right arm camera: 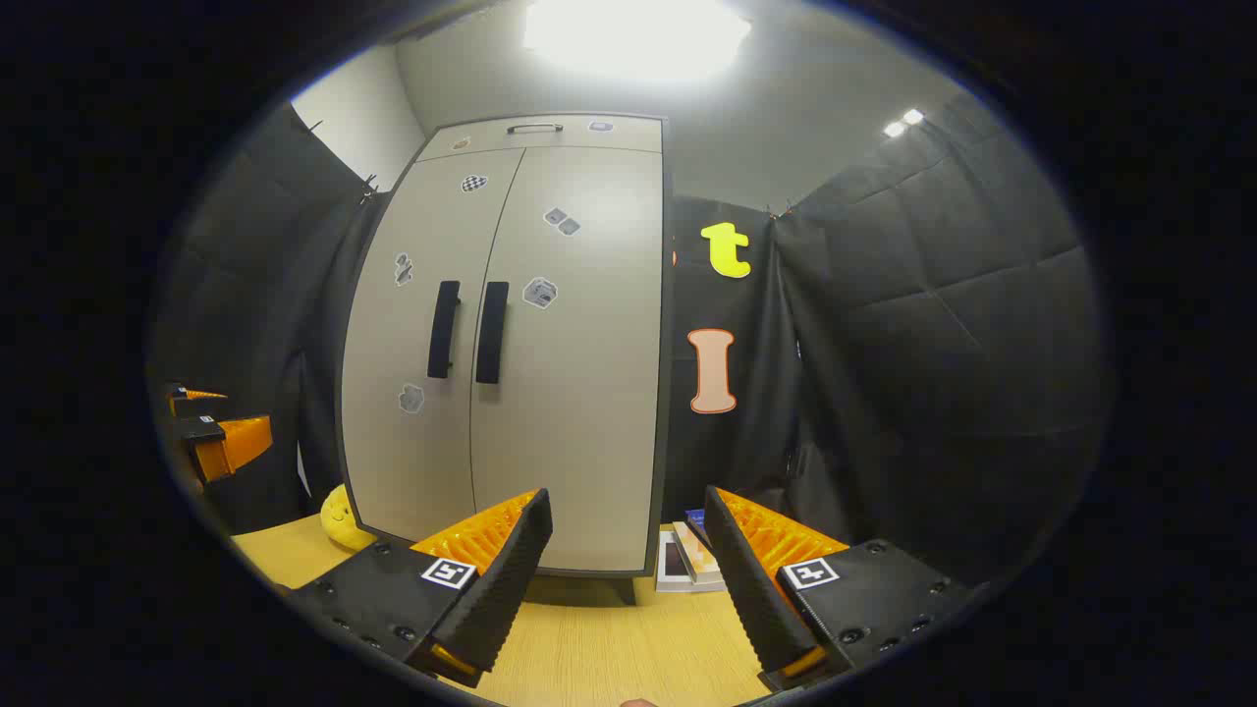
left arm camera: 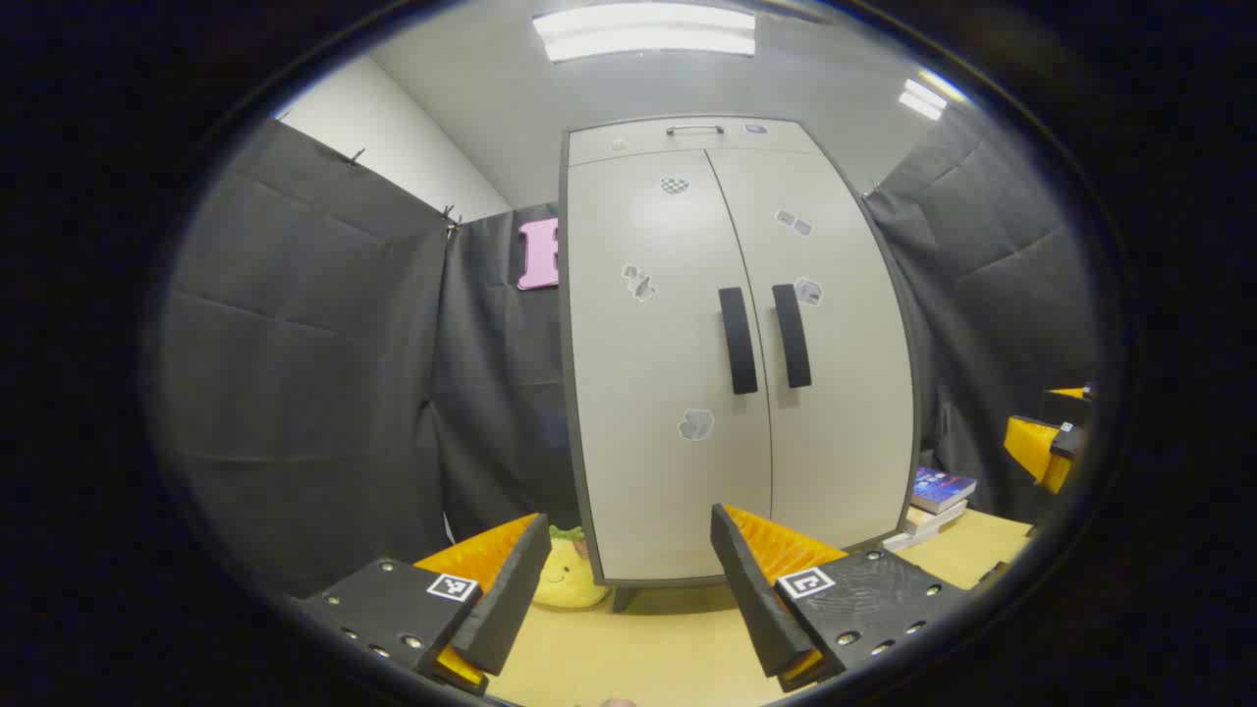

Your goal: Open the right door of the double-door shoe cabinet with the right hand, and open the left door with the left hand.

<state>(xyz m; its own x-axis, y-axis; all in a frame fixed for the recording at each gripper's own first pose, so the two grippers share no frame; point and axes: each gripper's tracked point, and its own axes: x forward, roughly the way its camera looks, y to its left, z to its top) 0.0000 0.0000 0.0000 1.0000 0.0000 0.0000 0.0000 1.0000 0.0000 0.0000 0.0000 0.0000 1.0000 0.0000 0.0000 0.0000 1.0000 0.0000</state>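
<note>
Left tool: my left tool [left arm camera: 628, 579] sits lowest in the left gripper view, jaws spread wide with nothing between them, over bare bench [left arm camera: 668, 648].
Right tool: my right tool [right arm camera: 628, 579] is likewise agape and empty, low in the right gripper view; from the left camera I catch it at about 3 o'clock [left arm camera: 1046, 442], and the left one appears at 9 o'clock from the right camera [right arm camera: 221, 442].
Cabinet: the cabinet [left arm camera: 737, 344] stands on the bench ahead of both tools, well apart from them; both doors look shut, seam closed top to bottom.
Handles: two dark vertical handles flank the seam, left handle [left arm camera: 737, 340] and right handle [left arm camera: 792, 335], just beside each other. From the right camera they sit toward 10 o'clock [right arm camera: 444, 329] [right arm camera: 492, 332].
Risk, wrong handle: with the handles so close, I judge either tool could catch its neighbour's bar, or pinch both together.
Risk, collision: both tools converging on the seam could knock each other; going right first seems safer.
Risk, slip: a shallow bite on a smooth bar may slide off when I pull along the door's arc.
Risk, clutter: books [right arm camera: 692, 560] lie at the cabinet's right foot and a yellow plush [left arm camera: 565, 574] at its left; a swinging door could sweep either, if it hangs low enough.
Risk, tipping: a hard tug might shift the cabinet on the bench.
</note>
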